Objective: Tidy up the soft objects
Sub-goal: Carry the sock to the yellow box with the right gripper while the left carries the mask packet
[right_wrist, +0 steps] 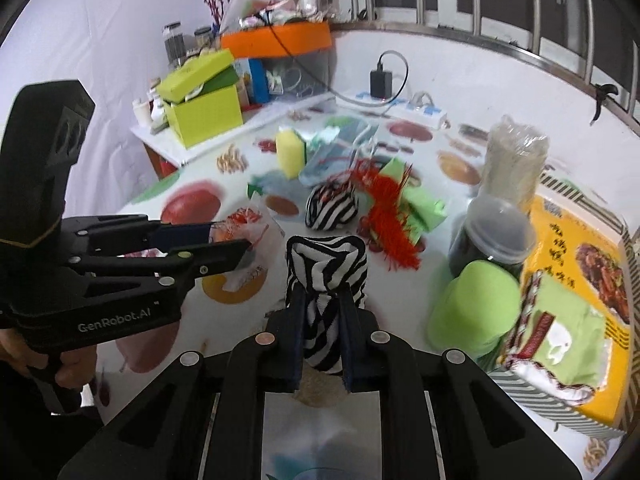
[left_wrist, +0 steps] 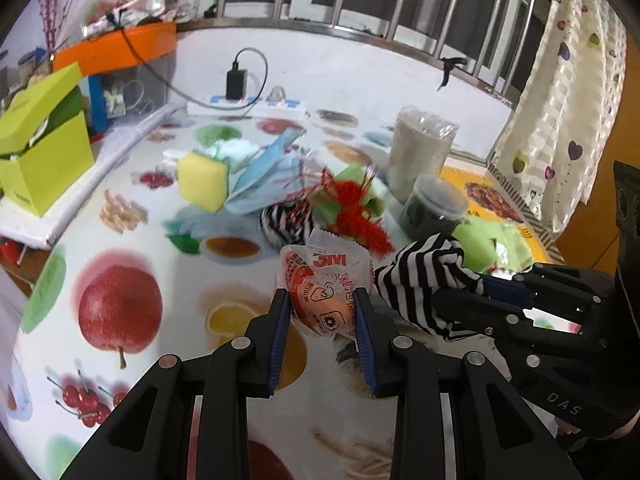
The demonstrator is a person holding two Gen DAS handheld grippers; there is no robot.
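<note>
My left gripper [left_wrist: 322, 300] is shut on a crinkly plastic 3M packet [left_wrist: 324, 280] with an orange item inside, held above the fruit-print table. It shows at the left of the right wrist view [right_wrist: 230, 240]. My right gripper [right_wrist: 322, 300] is shut on a black-and-white striped cloth [right_wrist: 326, 268], seen at the right of the left wrist view [left_wrist: 424, 280]. A pile sits mid-table: a rolled striped cloth [left_wrist: 286, 222], a red fuzzy piece [left_wrist: 354, 208], a yellow sponge [left_wrist: 202, 182], blue cloth [left_wrist: 260, 178] and green cloth [right_wrist: 424, 204].
A dark lidded jar [left_wrist: 434, 210] and a tall plastic-wrapped container [left_wrist: 420, 152] stand right of the pile. A lime-green box [left_wrist: 40, 152] sits on a shelf at left. A power strip [left_wrist: 248, 106] lies by the far wall. A green cup [right_wrist: 476, 304] and yellow box [right_wrist: 576, 264] sit at right.
</note>
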